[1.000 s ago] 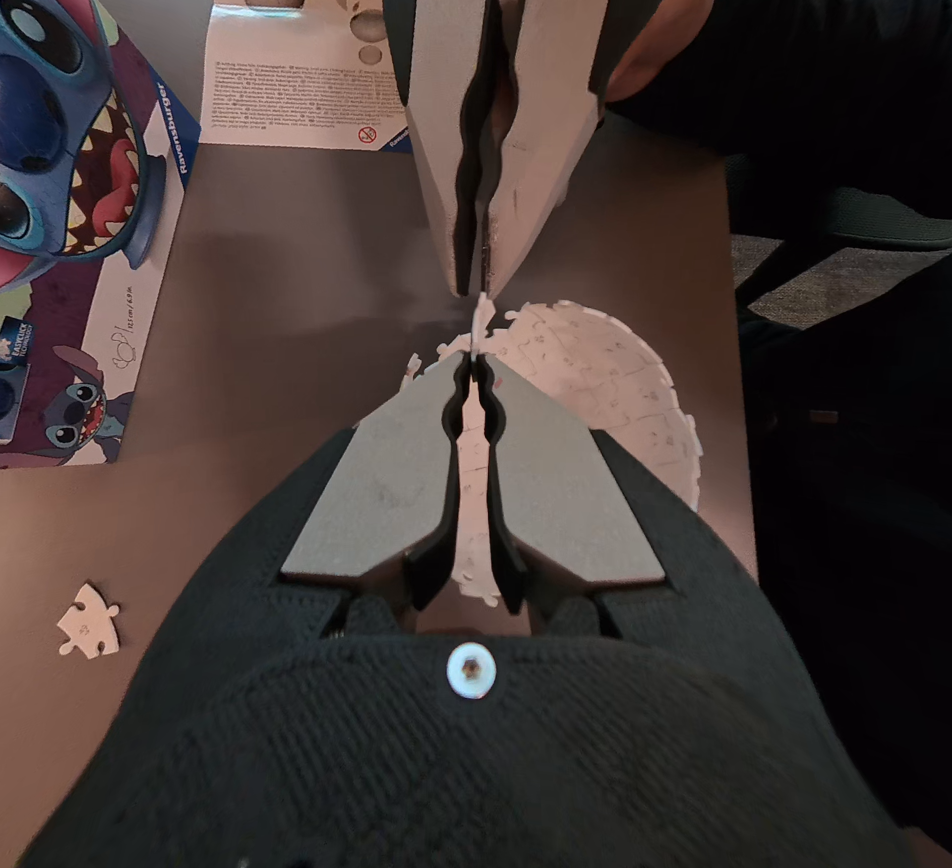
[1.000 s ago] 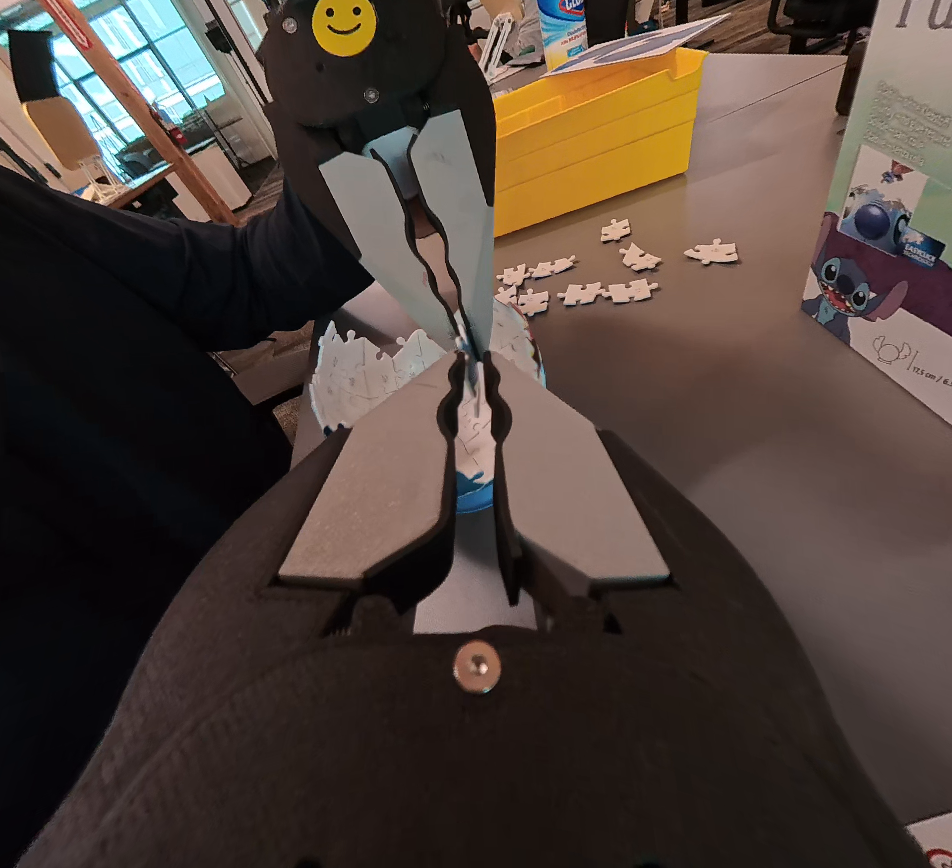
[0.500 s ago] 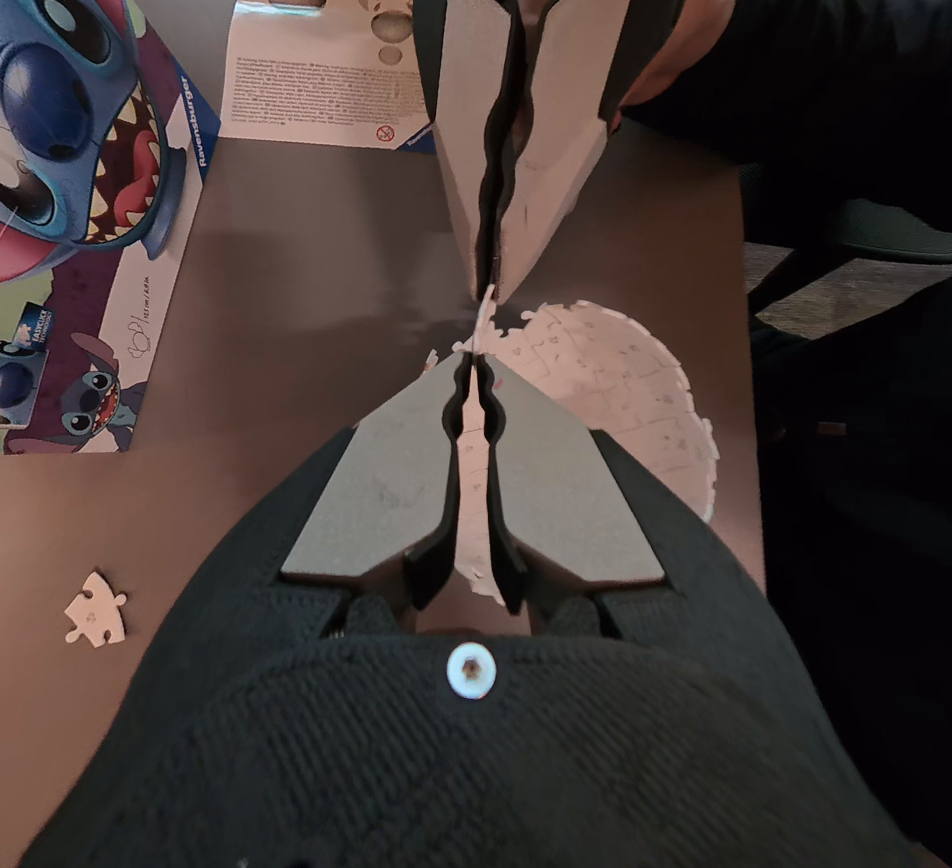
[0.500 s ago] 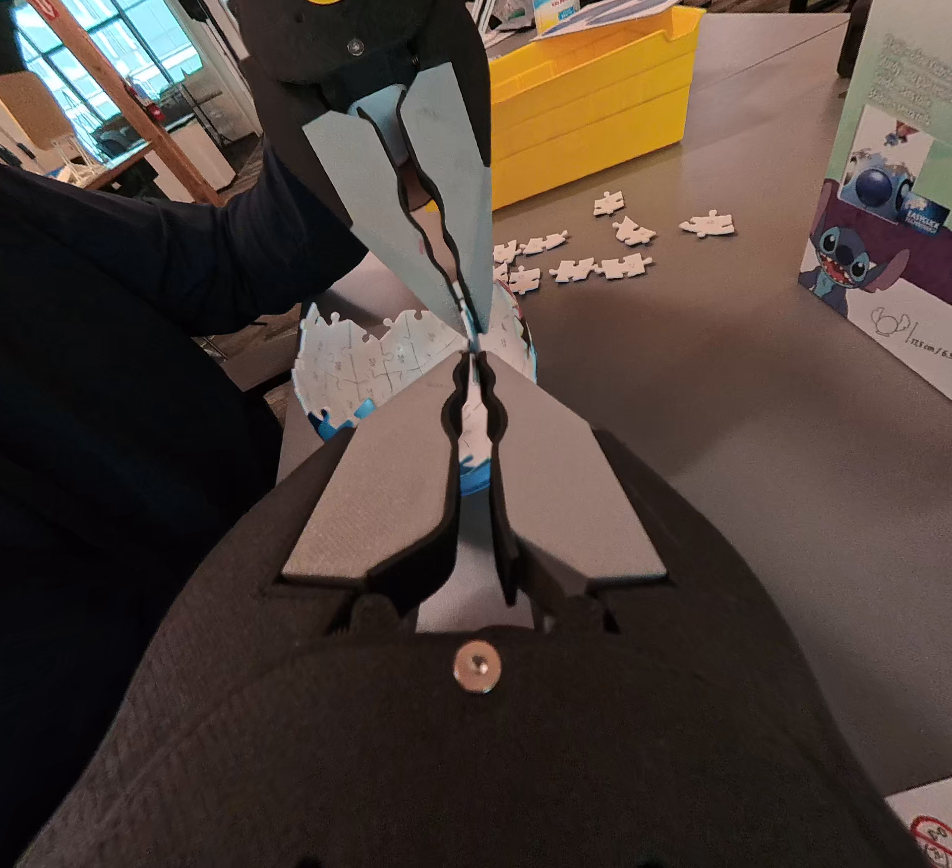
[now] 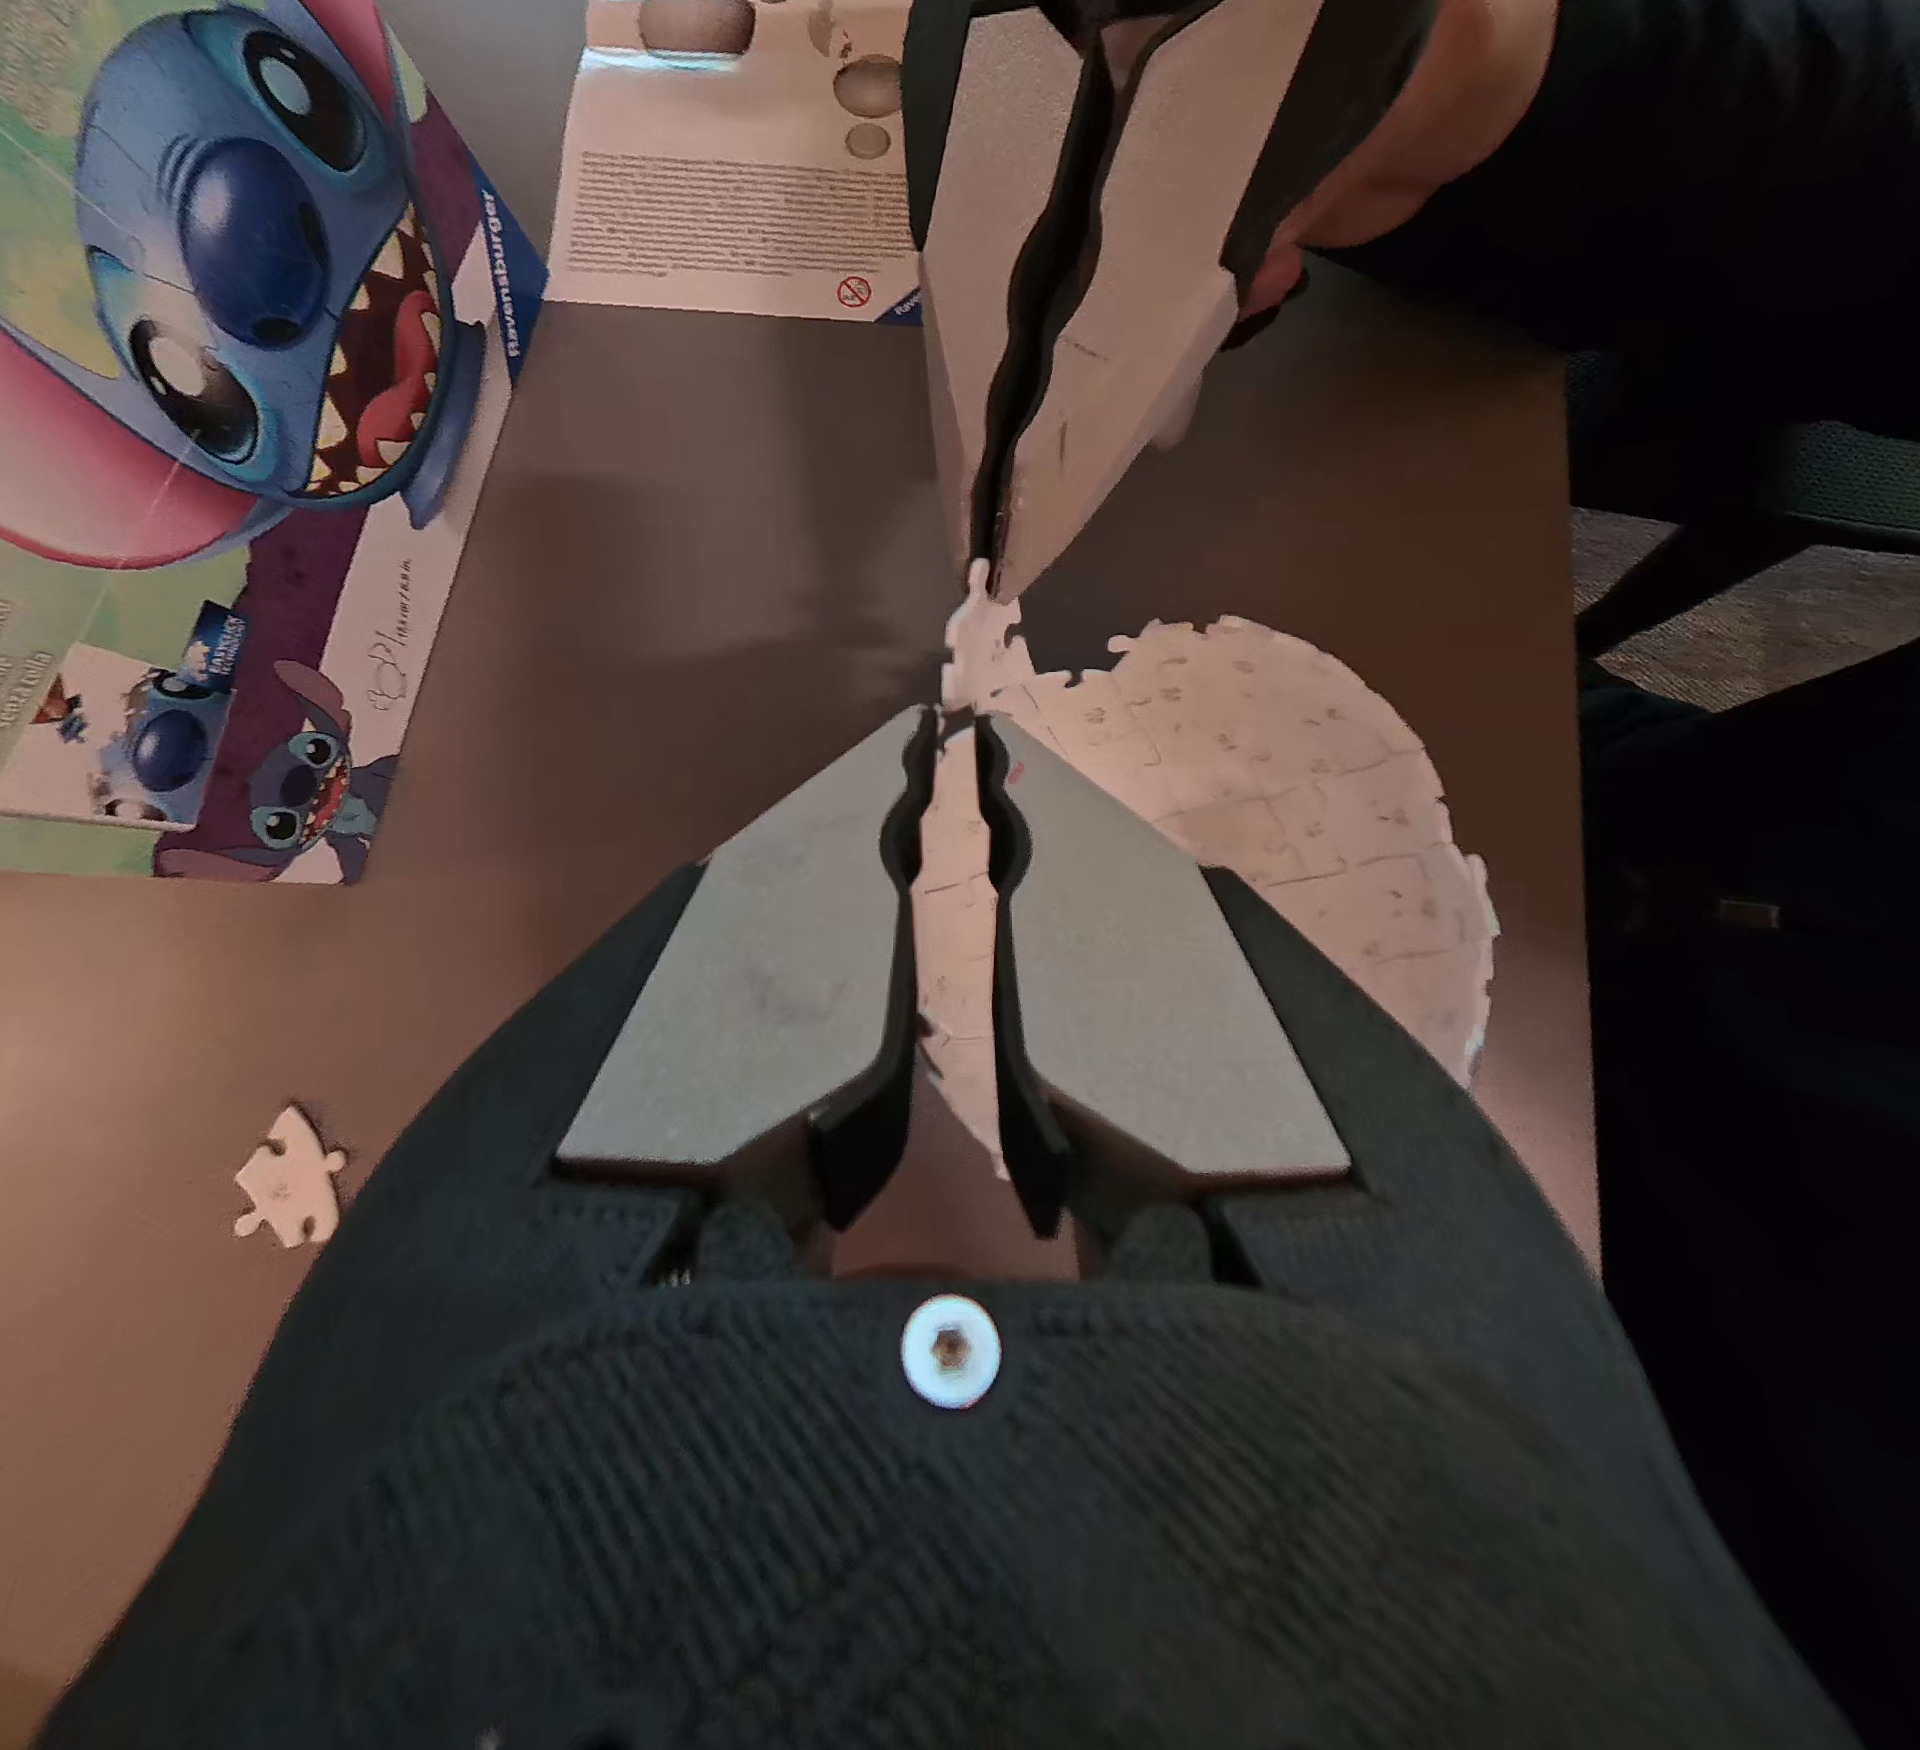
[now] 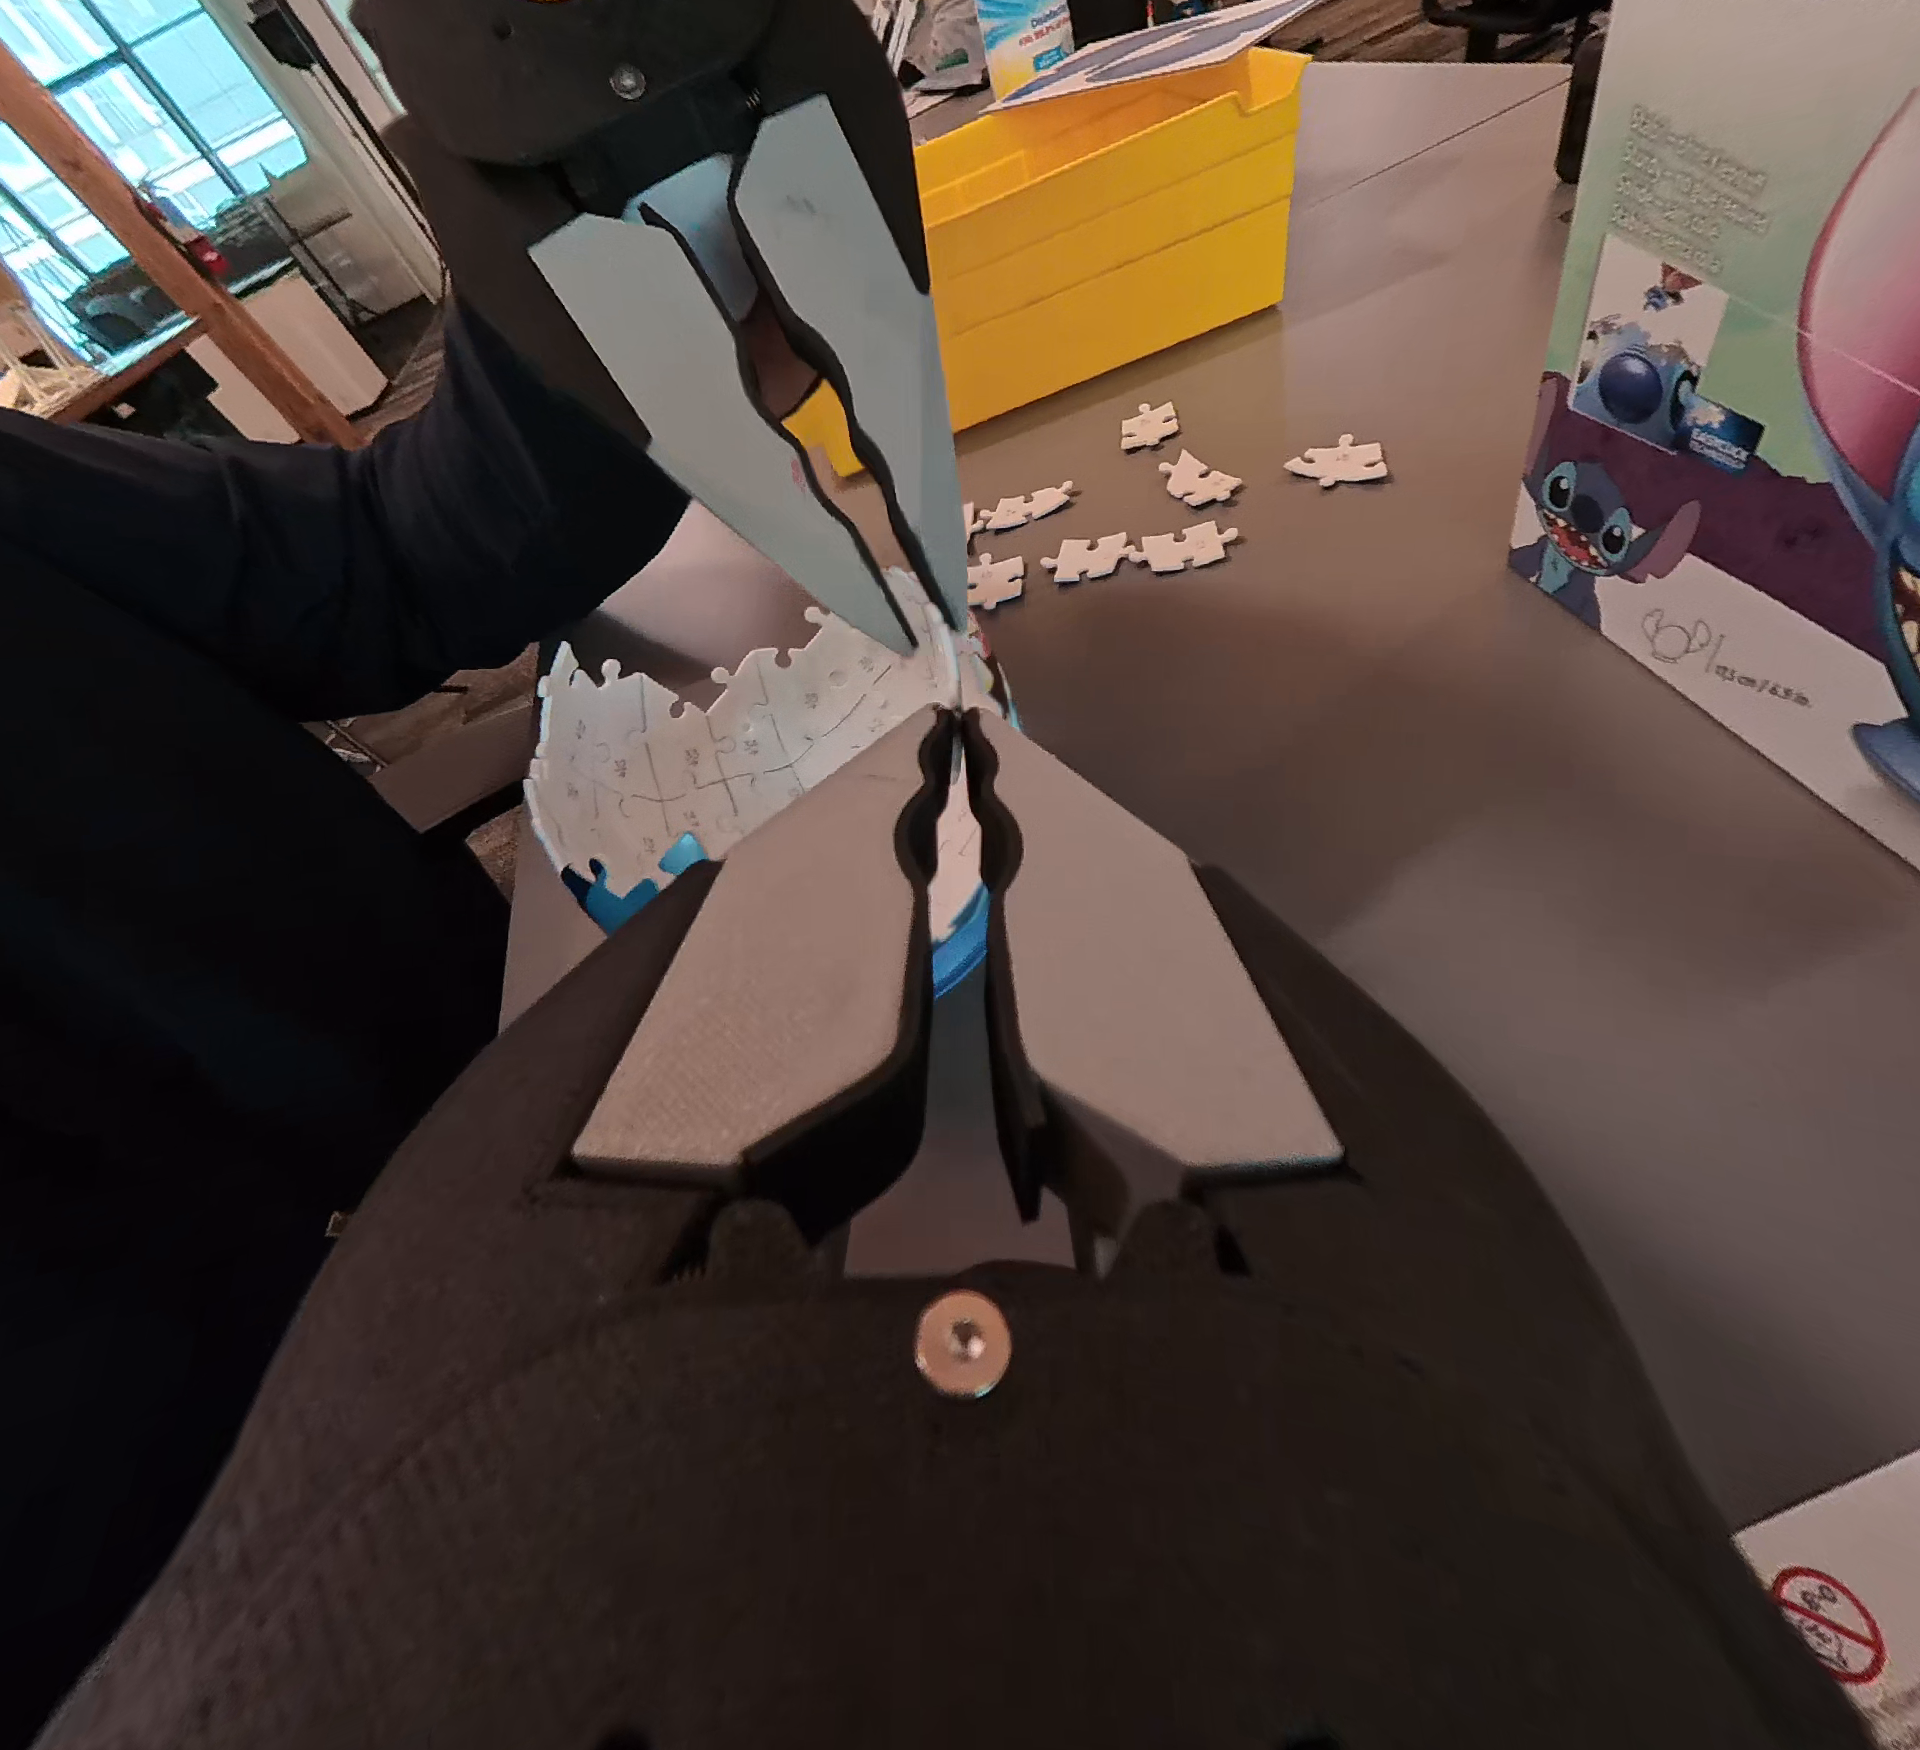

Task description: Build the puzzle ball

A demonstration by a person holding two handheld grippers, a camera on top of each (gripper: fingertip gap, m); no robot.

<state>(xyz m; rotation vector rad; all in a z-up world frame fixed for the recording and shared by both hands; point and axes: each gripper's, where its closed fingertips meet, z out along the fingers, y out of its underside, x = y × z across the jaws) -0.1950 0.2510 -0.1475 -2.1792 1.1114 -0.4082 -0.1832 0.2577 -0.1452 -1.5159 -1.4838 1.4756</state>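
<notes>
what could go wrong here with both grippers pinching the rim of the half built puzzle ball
1. The left gripper and right gripper clamp the white curved half-built puzzle ball shell at nearly one rim spot; twisting could pop joints apart.

2. The small white puzzle piece at the right gripper's tips looks only partly seated and could slip out.

3. The shell sits near the grey table's edge and could slide off.

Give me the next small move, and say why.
Probably press the piece down into the rim of the shell: the right gripper pinches it just above the edge that the left gripper clamps, and it looks unseated.
</notes>
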